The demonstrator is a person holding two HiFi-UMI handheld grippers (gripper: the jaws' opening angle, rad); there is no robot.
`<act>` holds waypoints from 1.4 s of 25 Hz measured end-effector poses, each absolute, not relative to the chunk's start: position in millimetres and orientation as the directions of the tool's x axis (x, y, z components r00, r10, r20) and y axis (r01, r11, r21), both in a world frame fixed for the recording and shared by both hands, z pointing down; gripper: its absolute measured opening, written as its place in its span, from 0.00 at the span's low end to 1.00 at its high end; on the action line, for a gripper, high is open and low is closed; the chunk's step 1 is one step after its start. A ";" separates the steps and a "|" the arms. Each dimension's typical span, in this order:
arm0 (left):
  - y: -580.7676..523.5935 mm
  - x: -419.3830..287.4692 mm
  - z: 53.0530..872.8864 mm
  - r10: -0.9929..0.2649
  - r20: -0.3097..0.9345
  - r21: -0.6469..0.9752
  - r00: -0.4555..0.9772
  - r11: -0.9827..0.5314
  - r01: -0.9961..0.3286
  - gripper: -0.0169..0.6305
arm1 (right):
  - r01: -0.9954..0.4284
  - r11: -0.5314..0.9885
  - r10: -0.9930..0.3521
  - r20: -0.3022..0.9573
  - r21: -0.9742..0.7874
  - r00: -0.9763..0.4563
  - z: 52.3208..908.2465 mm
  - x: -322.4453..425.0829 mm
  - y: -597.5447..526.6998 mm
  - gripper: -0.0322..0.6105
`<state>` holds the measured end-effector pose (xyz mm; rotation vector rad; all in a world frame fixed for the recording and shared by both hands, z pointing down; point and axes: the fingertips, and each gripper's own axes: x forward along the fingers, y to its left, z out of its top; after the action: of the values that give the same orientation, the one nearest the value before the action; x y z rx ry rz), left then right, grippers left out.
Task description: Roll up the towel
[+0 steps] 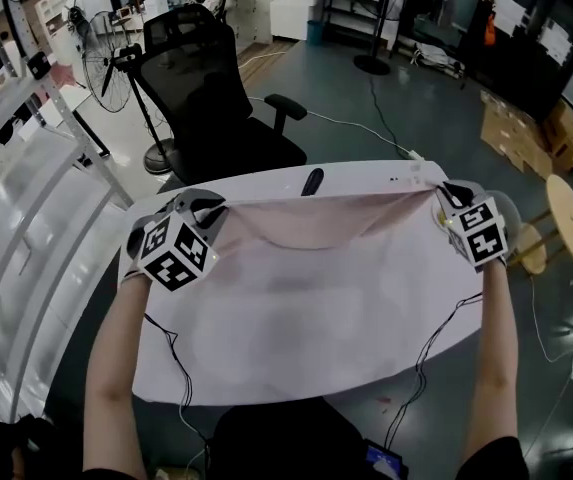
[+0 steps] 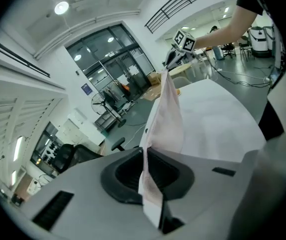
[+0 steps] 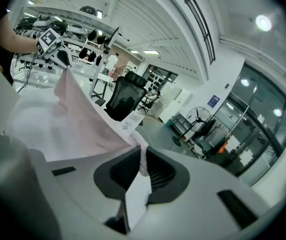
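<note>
A pale pink towel (image 1: pixel 316 268) hangs spread between my two grippers above the white table (image 1: pixel 296 373), its top edge sagging in the middle. My left gripper (image 1: pixel 211 211) is shut on the towel's far left corner. My right gripper (image 1: pixel 446 196) is shut on the far right corner. In the left gripper view the towel (image 2: pixel 167 119) runs out of the closed jaws of my left gripper (image 2: pixel 147 169) toward the right gripper (image 2: pixel 175 54). In the right gripper view the cloth (image 3: pixel 83 119) is pinched in my right gripper (image 3: pixel 143 164) and stretches to the left gripper (image 3: pixel 58 51).
A small black object (image 1: pixel 312 181) lies at the table's far edge. A black office chair (image 1: pixel 211 88) stands just behind the table. A white rack (image 1: pixel 26 198) is at the left, a round wooden stool (image 1: pixel 569 218) at the right, and cables run over the near table edge.
</note>
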<state>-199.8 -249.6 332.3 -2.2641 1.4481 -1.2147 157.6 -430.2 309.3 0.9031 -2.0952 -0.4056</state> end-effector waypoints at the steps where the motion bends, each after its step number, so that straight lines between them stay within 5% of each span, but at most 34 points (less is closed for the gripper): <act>1: -247.4 -187.8 339.6 -0.807 0.550 -0.531 0.216 -0.537 -0.655 0.08 | -0.470 0.690 -0.723 0.553 0.550 -0.414 314.5 169.7 -427.8 0.11; 13: -148.8 -56.0 484.9 -0.334 0.795 -0.102 0.507 -0.897 -0.430 0.08 | -0.509 0.793 -0.522 0.803 0.334 -0.286 504.7 311.0 -307.1 0.12; 25: -63.4 3.4 575.0 0.001 0.837 0.195 0.548 -0.935 -0.296 0.08 | -0.464 0.837 -0.398 0.904 0.289 -0.154 605.2 362.7 -253.4 0.12; 29: -51.4 16.3 599.7 0.011 0.834 0.216 0.551 -0.927 -0.308 0.09 | -0.473 0.837 -0.369 0.922 0.275 -0.115 623.9 368.2 -253.6 0.13; 31: -42.7 20.0 606.7 0.028 0.820 0.248 0.571 -0.917 -0.311 0.17 | -0.484 0.828 -0.376 0.921 0.284 -0.102 625.9 368.4 -254.8 0.13; 33: -32.7 21.1 605.6 0.057 0.794 0.306 0.606 -0.897 -0.318 0.37 | -0.496 0.818 -0.378 0.922 0.290 -0.084 622.8 368.6 -255.0 0.15; 35: -28.6 18.4 597.1 0.042 0.768 0.331 0.639 -0.880 -0.340 0.47 | -0.495 0.817 -0.374 0.925 0.295 -0.067 615.1 365.7 -254.2 0.25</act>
<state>18.4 -28.6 597.1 -3.2430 0.3144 -1.5421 365.7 -254.2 615.1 0.6870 -1.6797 0.1133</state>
